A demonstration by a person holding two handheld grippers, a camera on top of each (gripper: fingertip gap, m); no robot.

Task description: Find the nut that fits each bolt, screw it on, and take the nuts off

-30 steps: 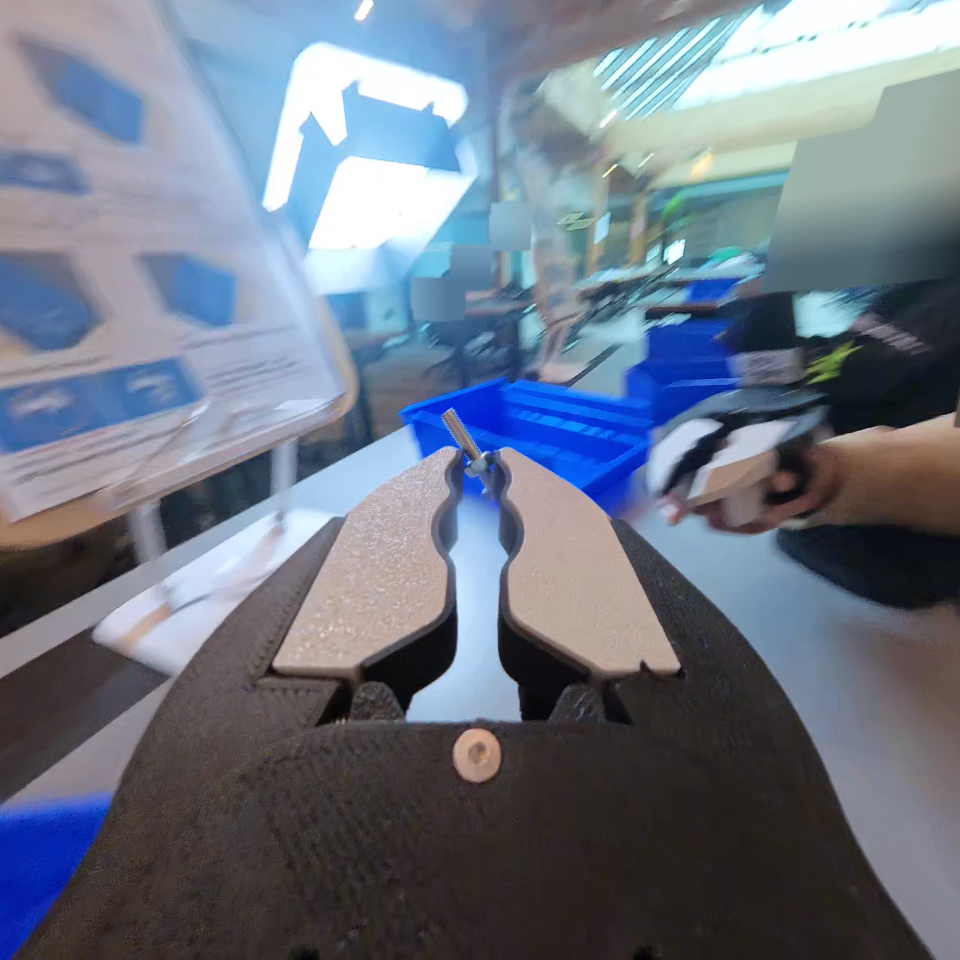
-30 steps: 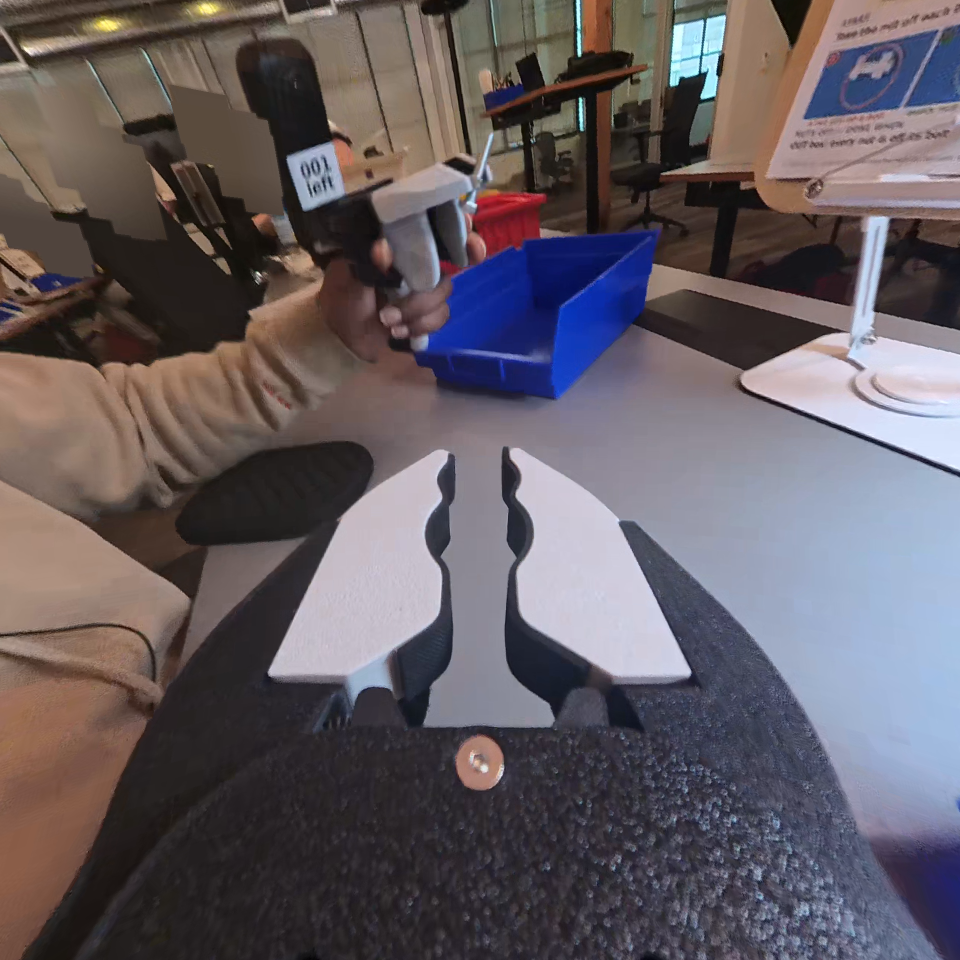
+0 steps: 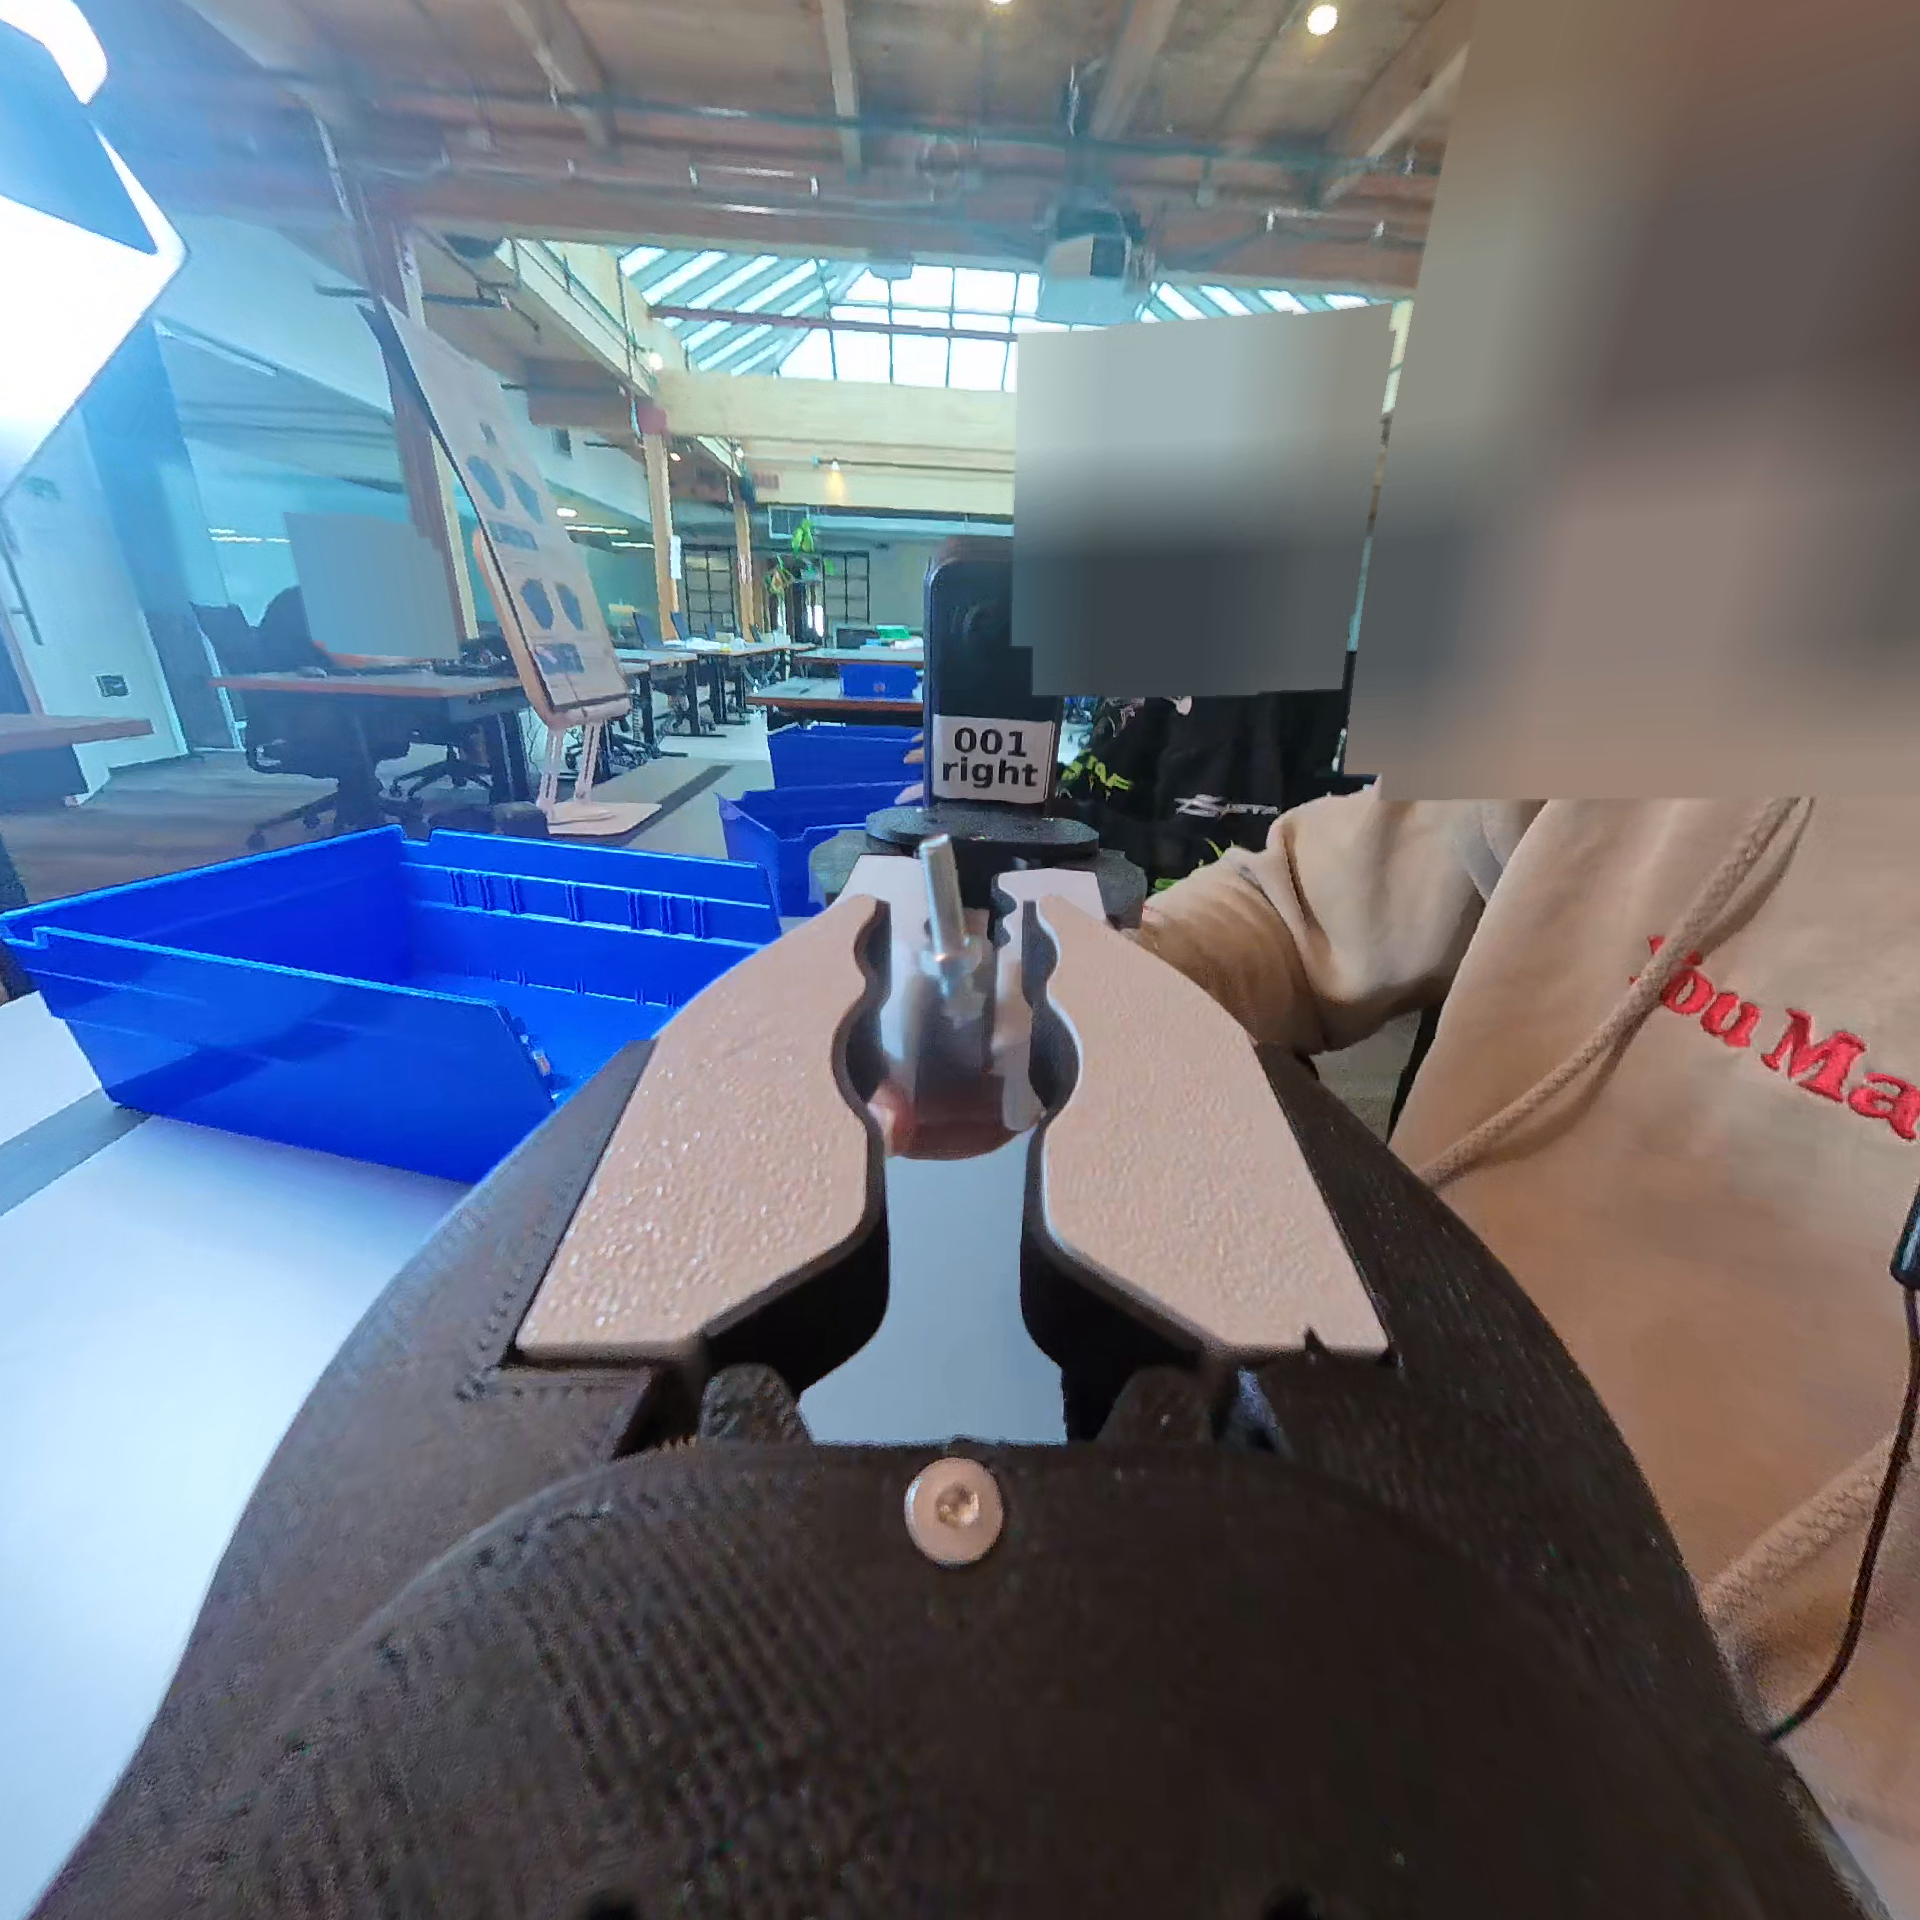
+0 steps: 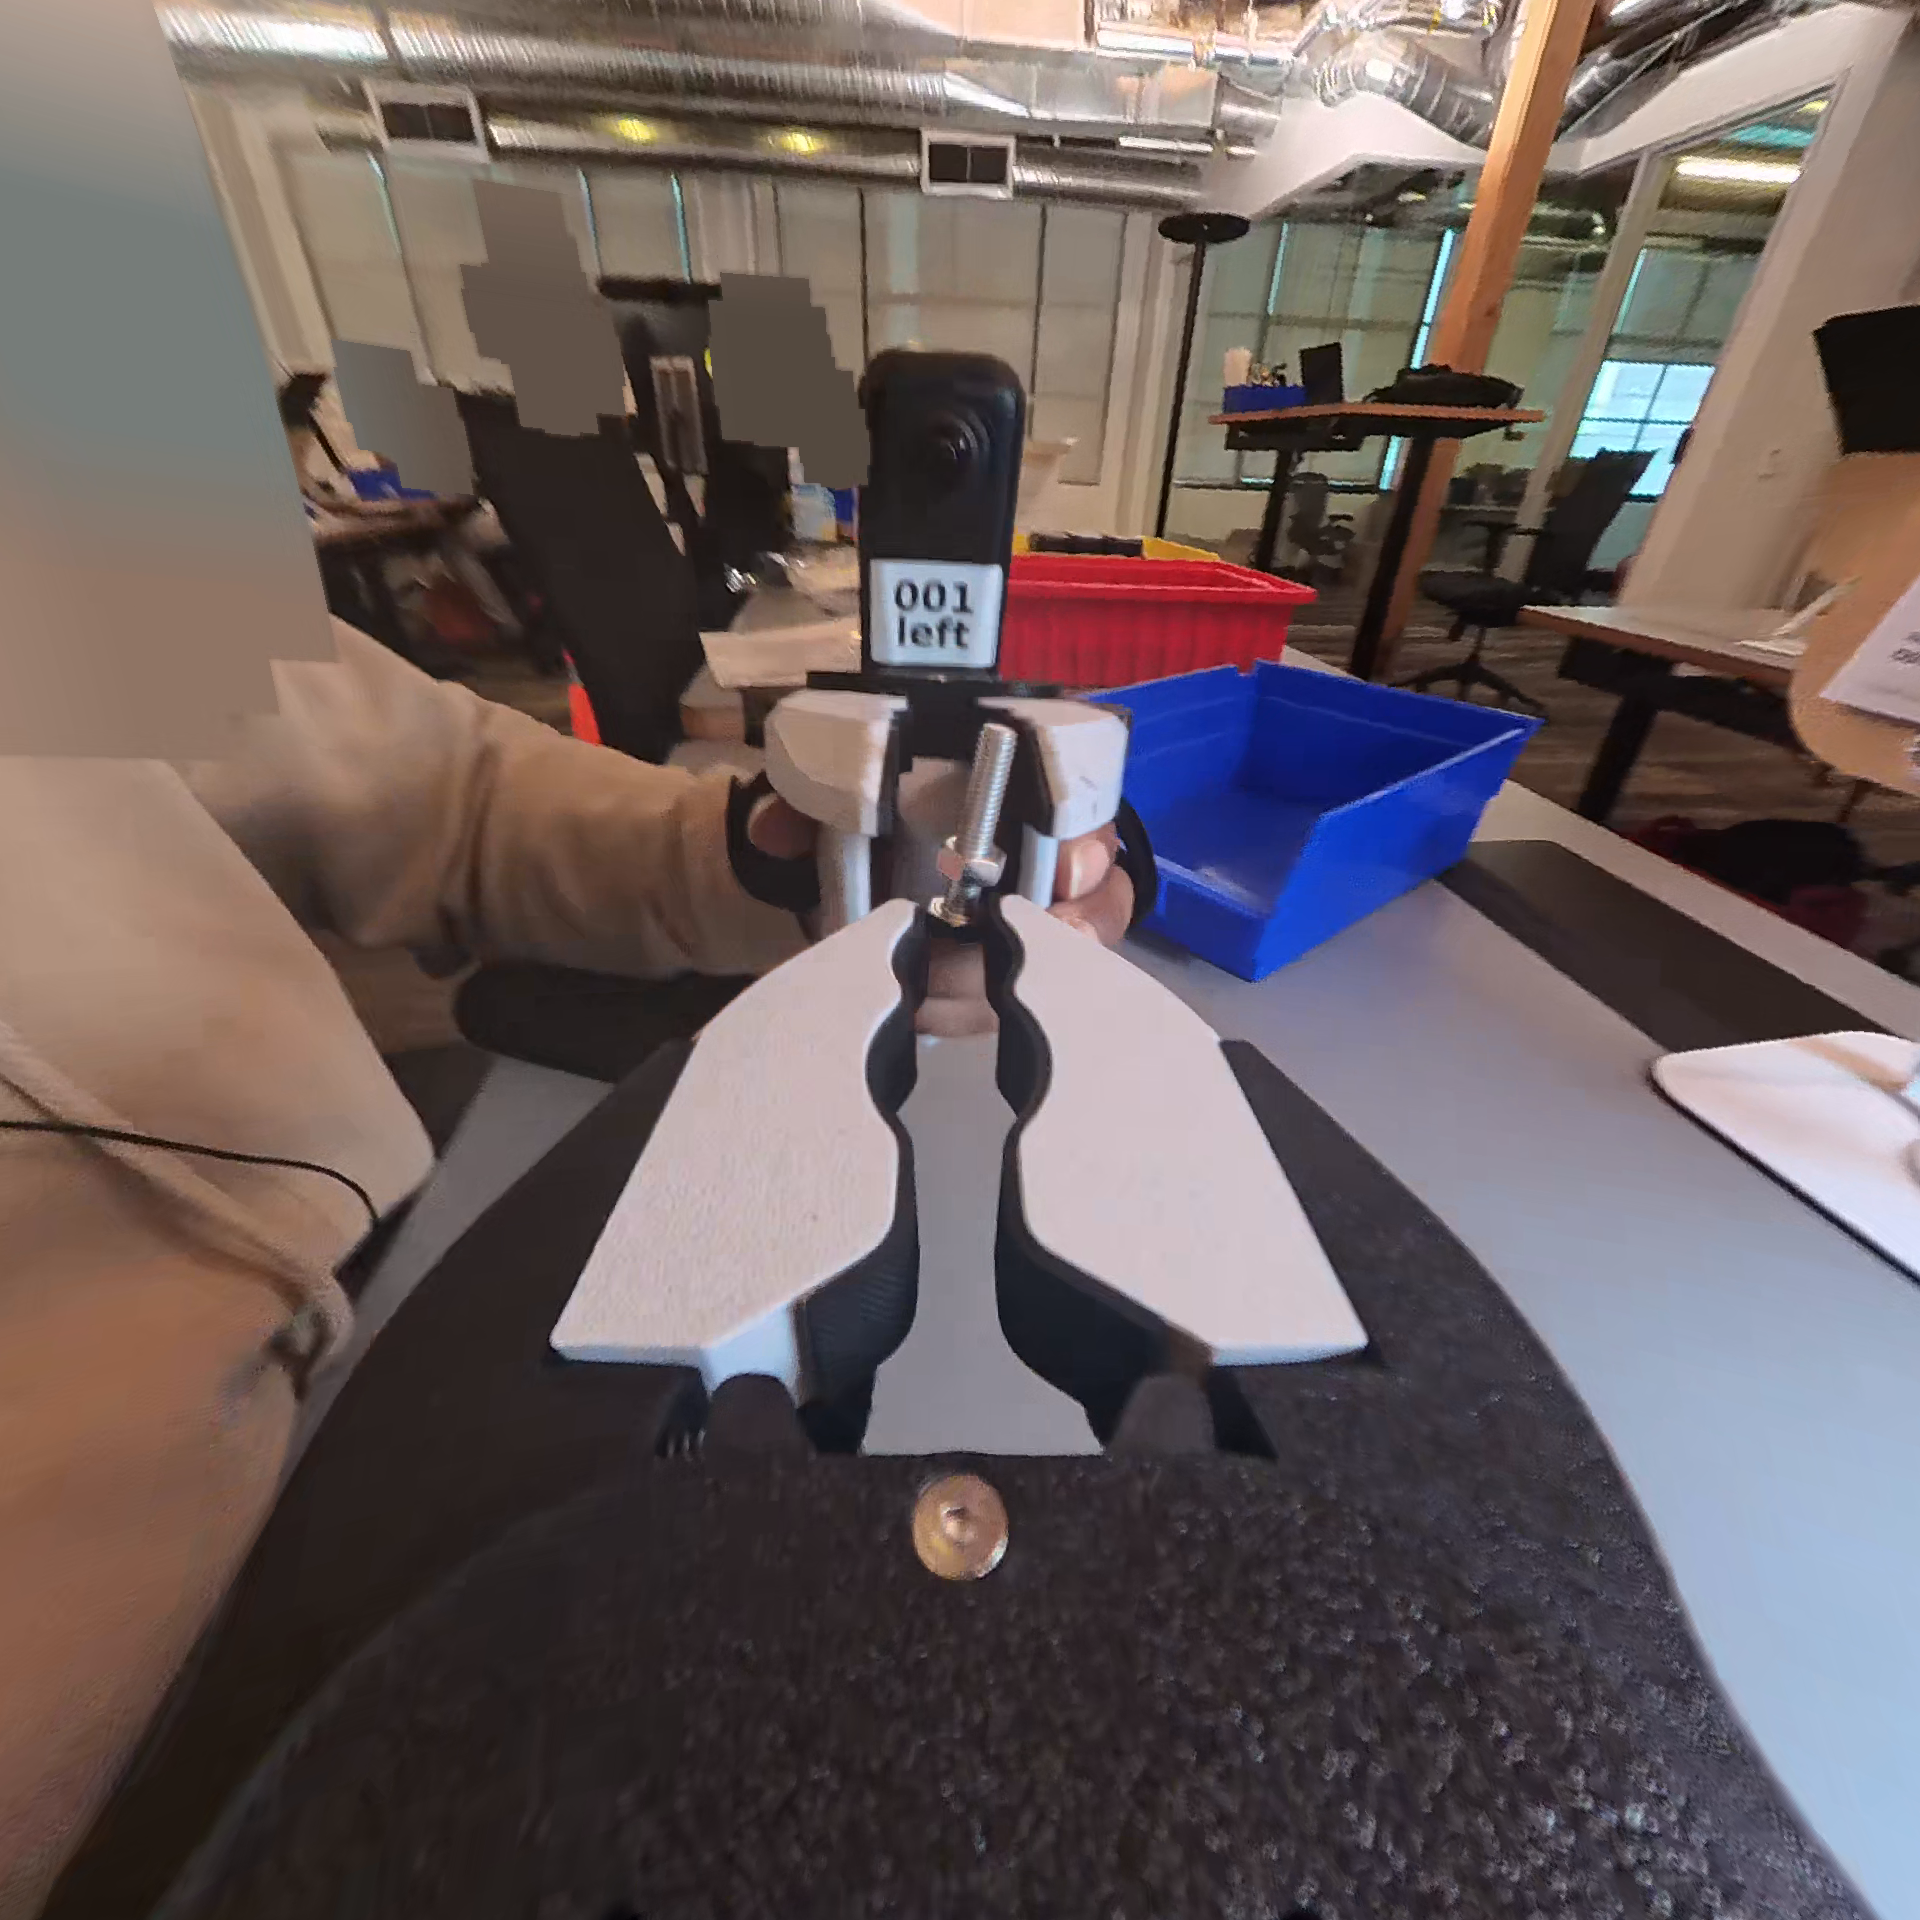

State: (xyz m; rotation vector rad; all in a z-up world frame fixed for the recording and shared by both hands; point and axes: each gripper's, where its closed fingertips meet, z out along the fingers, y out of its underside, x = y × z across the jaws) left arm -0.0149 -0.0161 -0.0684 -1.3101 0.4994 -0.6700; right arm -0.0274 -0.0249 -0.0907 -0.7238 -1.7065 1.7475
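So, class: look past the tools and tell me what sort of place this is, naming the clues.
Most likely an open-plan office or workshop in a converted industrial building. Clues: rows of desks with office chairs, exposed ceiling ducts and timber beams, and blue parts bins on a grey worktable.

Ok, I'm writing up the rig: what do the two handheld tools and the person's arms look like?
The left tool and right tool each have two flat pale fingers with wavy inner edges, set in a black textured body with a silver screw. Each carries a black camera with a white label. The person wears long cream sleeves; a thin black cable crosses the top.
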